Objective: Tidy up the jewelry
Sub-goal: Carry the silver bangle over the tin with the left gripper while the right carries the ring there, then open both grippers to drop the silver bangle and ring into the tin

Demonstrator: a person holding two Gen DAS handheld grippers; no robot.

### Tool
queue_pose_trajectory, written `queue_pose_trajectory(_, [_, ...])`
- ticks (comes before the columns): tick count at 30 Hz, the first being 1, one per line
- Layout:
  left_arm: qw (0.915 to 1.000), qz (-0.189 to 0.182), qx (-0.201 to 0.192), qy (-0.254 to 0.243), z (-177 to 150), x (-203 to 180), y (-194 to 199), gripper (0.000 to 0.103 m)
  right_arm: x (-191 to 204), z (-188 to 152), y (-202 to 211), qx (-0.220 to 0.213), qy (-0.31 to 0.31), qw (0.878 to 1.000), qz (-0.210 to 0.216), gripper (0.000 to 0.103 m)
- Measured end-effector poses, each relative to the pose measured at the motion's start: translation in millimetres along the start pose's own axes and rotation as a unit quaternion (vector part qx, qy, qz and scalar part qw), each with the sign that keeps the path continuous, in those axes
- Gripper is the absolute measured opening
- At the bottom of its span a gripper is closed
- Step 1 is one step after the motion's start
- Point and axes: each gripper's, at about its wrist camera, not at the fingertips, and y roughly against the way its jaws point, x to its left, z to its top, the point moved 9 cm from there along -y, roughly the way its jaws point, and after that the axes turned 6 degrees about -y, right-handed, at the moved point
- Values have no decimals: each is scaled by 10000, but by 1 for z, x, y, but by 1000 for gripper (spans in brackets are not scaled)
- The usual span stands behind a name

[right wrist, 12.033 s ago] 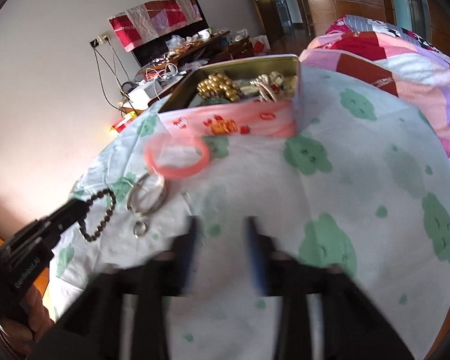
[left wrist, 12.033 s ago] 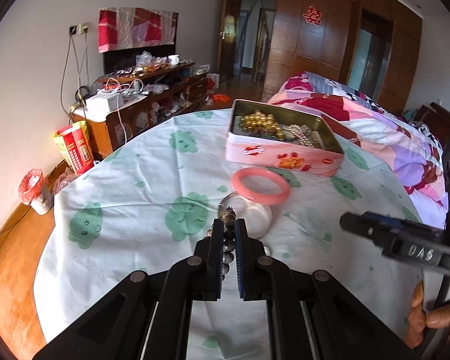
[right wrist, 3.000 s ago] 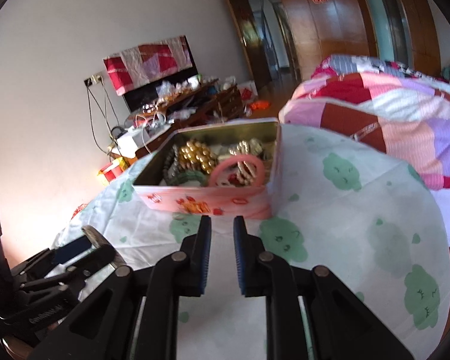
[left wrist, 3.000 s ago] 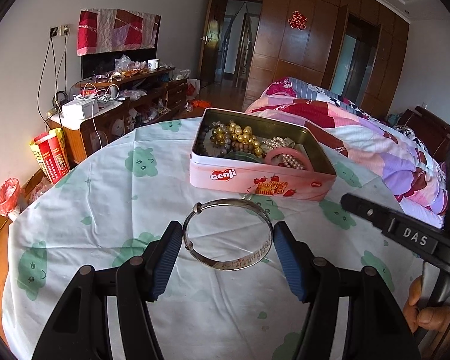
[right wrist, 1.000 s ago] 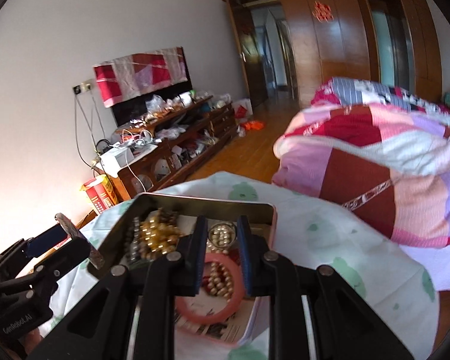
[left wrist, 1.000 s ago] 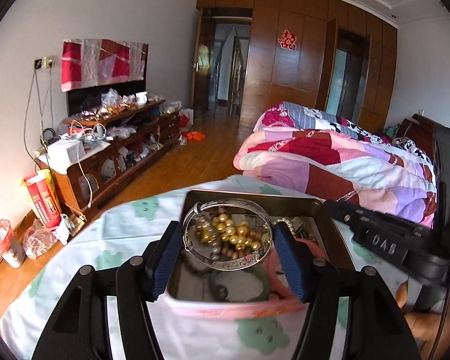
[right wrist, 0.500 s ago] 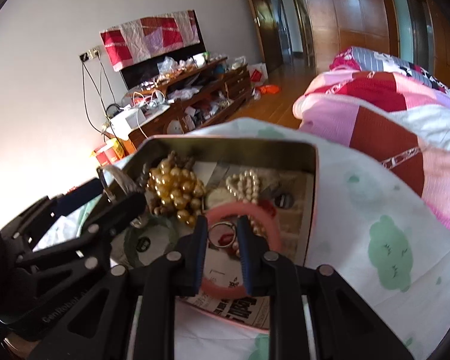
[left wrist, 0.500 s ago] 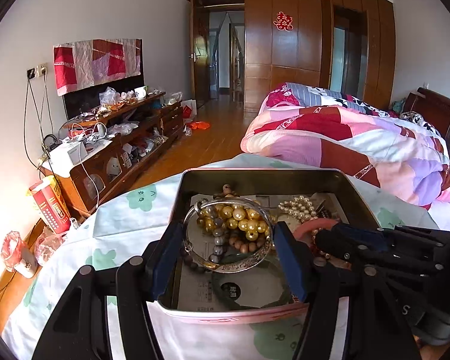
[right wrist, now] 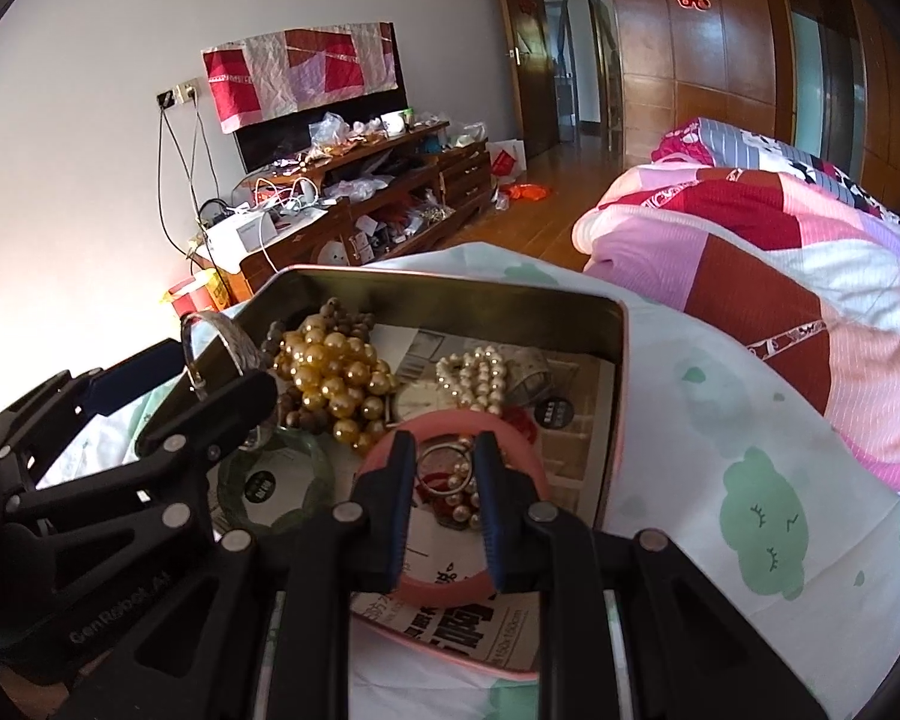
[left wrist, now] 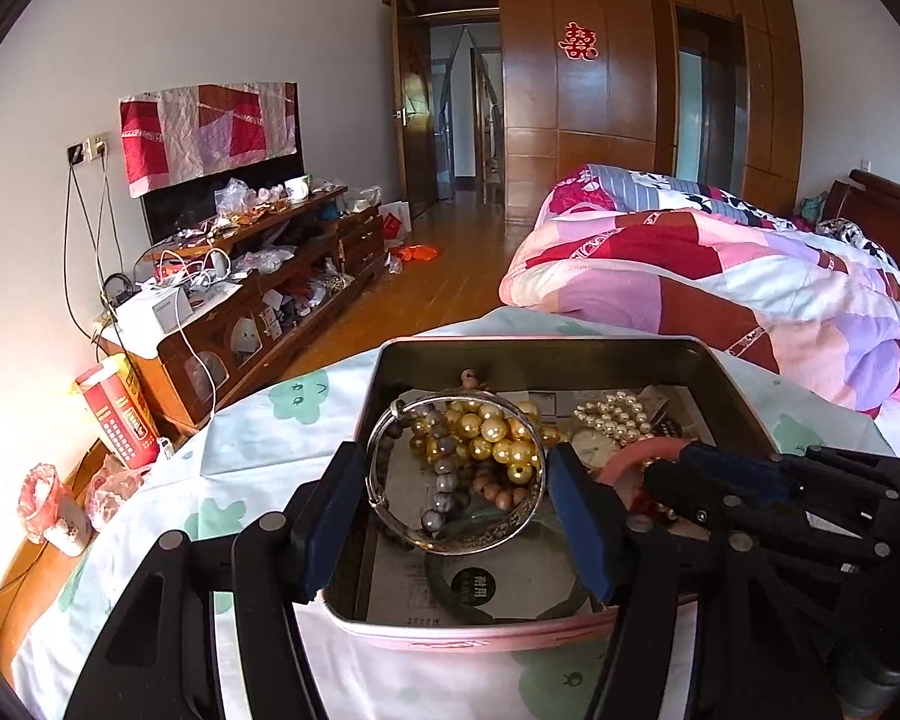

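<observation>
My left gripper (left wrist: pixel 455 468) is shut on a silver bangle (left wrist: pixel 384 507) and holds it over the left side of the open pink tin (left wrist: pixel 540 354). The bangle also shows in the right wrist view (right wrist: pixel 225 342) between the left gripper's fingers. The tin (right wrist: pixel 468 291) holds gold beads (right wrist: pixel 336 378), a pearl string (right wrist: pixel 477 375), dark wooden beads, a green bangle (right wrist: pixel 324 468) and a pink bangle (right wrist: pixel 456 417). My right gripper (right wrist: pixel 447 453) hovers over the pink bangle with its fingers a small gap apart and a small silver ring (right wrist: pixel 444 456) between them; whether they grip it is unclear.
The tin stands on a round table with a white cloth with green prints (right wrist: pixel 762 480). A bed with a pink and red quilt (left wrist: pixel 720 282) lies to the right. A cluttered TV cabinet (left wrist: pixel 258 276) stands against the left wall.
Both grippers have moved forward and down over the tin. The left one carries the silver bangle, which hangs lower over the beads now. The right one sits over the pink bangle.
</observation>
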Motion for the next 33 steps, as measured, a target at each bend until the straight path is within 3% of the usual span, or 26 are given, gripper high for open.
queue_pose_trajectory(4, [9999, 150, 46, -9, -2, 2, -3, 63, 2, -1, 0, 1, 12, 10000, 78, 26])
queue_pose_trajectory(8, [9997, 195, 153, 37, -5, 5, -7, 63, -2, 3, 6, -176, -187, 9994, 234, 44])
queue_pose_trajectory(14, [9997, 198, 160, 46, -6, 6, -7, 61, -7, 10, 17, -546, -331, 9980, 19, 70])
queue_pose_trajectory(16, [9998, 164, 148, 1, -5, 5, -7, 54, -9, 11, 20, -639, -413, 9971, -3, 70])
queue_pose_trajectory(19, [9996, 175, 193, -69, -6, 3, -9, 54, -12, 14, 24, -769, -605, 9952, 4, 70])
queue_pose_trajectory(22, [9993, 226, 290, -47, -8, 6, -12, 54, -14, 18, 28, -912, -707, 9933, -101, 78])
queue_pose_trajectory(28, [9989, 74, 464, -74, -13, -4, -17, 71, -24, 26, 37, -1225, -800, 9888, -310, 91])
queue_pose_trajectory(33, [9985, 191, 472, -204, -13, -8, -17, 74, -25, 31, 47, -1604, -666, 9836, -488, 103])
